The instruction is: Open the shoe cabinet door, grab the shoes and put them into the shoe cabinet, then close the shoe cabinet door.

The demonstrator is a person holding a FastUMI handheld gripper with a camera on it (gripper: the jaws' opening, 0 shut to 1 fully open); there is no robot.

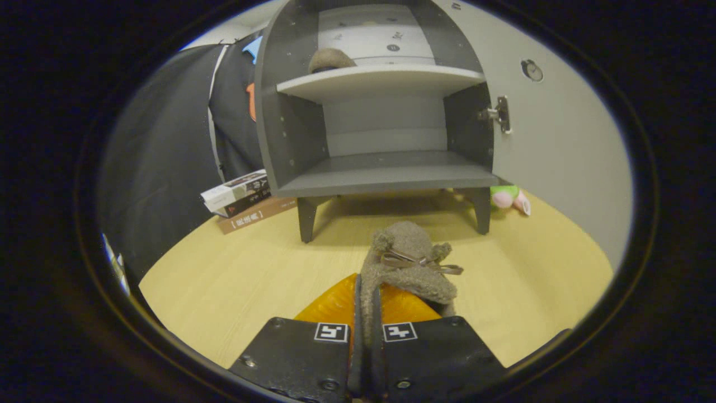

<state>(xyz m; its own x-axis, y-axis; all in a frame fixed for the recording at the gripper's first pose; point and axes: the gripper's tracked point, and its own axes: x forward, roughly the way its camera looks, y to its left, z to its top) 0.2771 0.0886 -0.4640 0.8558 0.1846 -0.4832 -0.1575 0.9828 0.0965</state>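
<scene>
The gripper (366, 336) is being held nearly closed, both fingers pinching the heel edge of a fuzzy grey-brown shoe (411, 263), which is being carried above the yellow table (224, 280) just ahead of the open shoe cabinet (386, 173). To the left, books (240, 196) are lying by the cabinet leg; another shoe (330, 59) is sitting on the upper shelf, the door (559, 140) swung right. So thin a hold is judged liable to slip, or the toe to be snagged on the lower shelf's front edge; the contact is being hidden, and the toy (509, 197) half concealed.

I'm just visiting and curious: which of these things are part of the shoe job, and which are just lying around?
Part of the job: fuzzy shoe pinched between the fingers; open shoe cabinet; its door; another shoe on the upper shelf.

Lying about: books beside the cabinet; plush toy behind it.
</scene>
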